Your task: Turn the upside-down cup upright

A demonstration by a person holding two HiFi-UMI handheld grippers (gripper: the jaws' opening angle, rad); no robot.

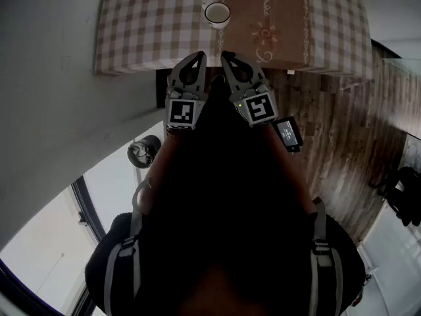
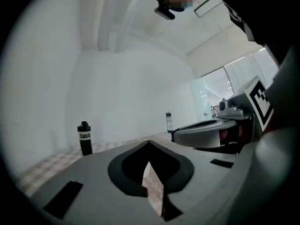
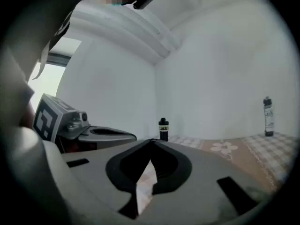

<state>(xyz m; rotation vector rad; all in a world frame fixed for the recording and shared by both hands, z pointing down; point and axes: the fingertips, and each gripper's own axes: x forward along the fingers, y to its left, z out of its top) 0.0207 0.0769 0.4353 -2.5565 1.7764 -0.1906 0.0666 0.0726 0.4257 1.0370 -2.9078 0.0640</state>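
A white cup stands on the checked tablecloth near the table's middle, seen from straight above; I cannot tell which way up it is. My left gripper and right gripper hang side by side at the table's near edge, just short of the cup. Both are shut with nothing between the jaws. In the left gripper view the left gripper points level across the table; the right gripper does the same in its own view. The cup is hidden in both gripper views.
A black bottle and a clear bottle stand at the table's far side against a white wall. A beige runner crosses the cloth. On the wooden floor lies a small black device.
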